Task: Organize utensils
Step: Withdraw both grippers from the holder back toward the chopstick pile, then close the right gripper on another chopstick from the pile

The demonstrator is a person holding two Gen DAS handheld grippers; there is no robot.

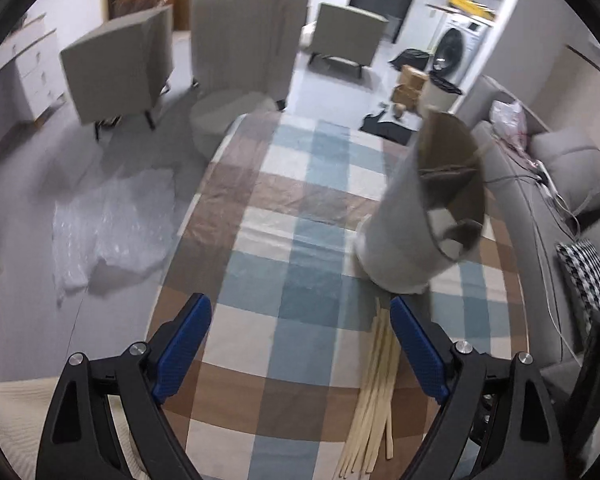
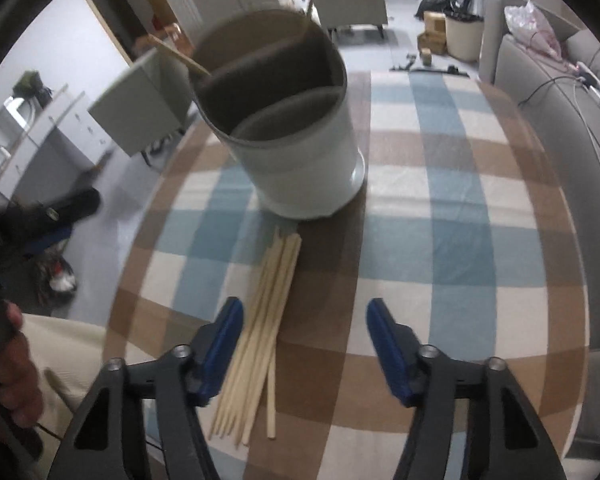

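A bundle of several pale wooden chopsticks [image 2: 260,332] lies on the checked tablecloth [image 2: 440,240], just in front of a white round utensil holder [image 2: 300,160] with dark inner dividers. One chopstick leans inside the holder [image 2: 182,57]. My right gripper [image 2: 304,344] is open and empty above the cloth, its left finger beside the bundle. In the left wrist view the holder [image 1: 404,224] stands ahead to the right and the chopsticks [image 1: 374,392] lie by the right finger. My left gripper [image 1: 300,340] is open and empty.
The table's left edge drops to a grey floor with bubble wrap [image 1: 108,224]. Grey chairs [image 1: 116,64] and a round stool [image 1: 224,120] stand beyond the table. A grey sofa [image 1: 560,184] runs along the right side.
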